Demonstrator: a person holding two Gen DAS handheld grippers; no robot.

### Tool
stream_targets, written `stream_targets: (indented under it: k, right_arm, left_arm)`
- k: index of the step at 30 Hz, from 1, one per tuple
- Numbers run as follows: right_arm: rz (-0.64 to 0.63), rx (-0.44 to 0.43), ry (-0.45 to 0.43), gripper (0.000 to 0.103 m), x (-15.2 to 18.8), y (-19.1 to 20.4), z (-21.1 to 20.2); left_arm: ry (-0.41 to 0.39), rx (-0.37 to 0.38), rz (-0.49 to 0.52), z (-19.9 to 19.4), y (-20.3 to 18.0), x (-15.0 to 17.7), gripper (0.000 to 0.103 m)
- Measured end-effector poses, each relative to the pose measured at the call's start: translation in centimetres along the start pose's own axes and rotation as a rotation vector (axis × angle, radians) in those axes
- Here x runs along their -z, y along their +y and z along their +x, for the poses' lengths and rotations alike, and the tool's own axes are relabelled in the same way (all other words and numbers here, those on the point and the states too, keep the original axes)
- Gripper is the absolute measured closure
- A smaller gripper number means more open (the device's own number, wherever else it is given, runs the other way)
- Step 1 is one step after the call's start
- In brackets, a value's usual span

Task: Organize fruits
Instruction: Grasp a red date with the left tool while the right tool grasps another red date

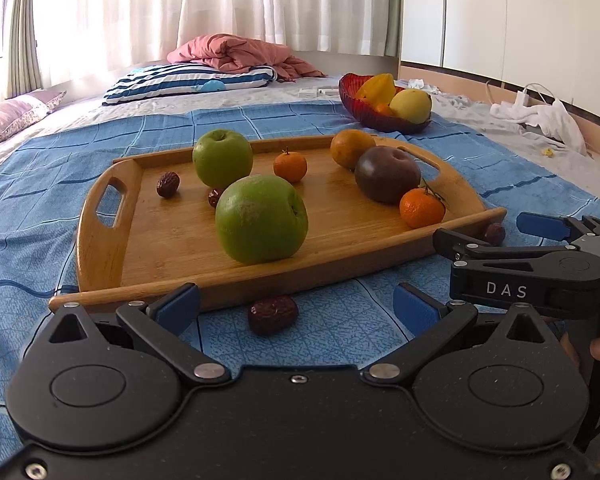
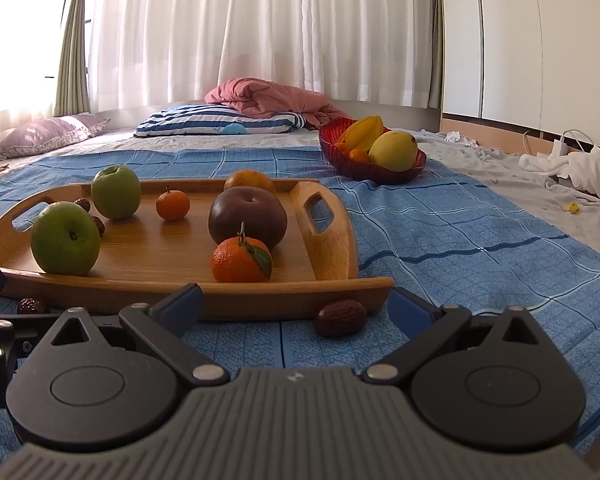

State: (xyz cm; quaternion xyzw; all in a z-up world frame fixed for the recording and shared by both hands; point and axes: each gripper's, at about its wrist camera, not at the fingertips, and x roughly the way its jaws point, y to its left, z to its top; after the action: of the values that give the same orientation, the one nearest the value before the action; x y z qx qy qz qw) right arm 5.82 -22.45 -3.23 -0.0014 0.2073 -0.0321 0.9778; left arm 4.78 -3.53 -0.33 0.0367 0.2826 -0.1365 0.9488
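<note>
Wooden tray [image 1: 172, 240] on blue blanket [image 1: 340, 344] holds two green apples [image 1: 261, 218], three oranges [image 2: 241, 260], one dark purple fruit [image 1: 387, 174] and two dates [image 1: 168, 184]. A third date [image 1: 273, 314] lies on the blanket just before the tray's near rim, between my left gripper's [image 1: 296, 308] wide-spread fingers, untouched. My right gripper [image 2: 296, 308] also gapes empty; another date [image 2: 341, 318] sits before it. Red bowl [image 1: 354, 100] of yellow fruit stands beyond the tray.

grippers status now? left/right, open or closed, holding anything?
Left gripper: open, empty, a red date on the blanket between its fingers.
Right gripper: open, empty, another date just ahead.
</note>
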Motion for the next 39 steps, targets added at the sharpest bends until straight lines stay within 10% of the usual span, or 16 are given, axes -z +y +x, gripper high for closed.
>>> stream_targets:
  k: [12, 39]
  right_arm:
    - [0.038, -0.011, 0.041, 0.000, 0.3, -0.4, 0.8]
    - [-0.035, -0.110, 0.032, 0.030, 0.9, 0.2, 0.8]
  left_arm:
    - [0.019, -0.011, -0.084, 0.2, 0.9, 0.7, 0.004]
    - [0.051, 0.006, -0.072, 0.3, 0.0, 0.5, 0.058]
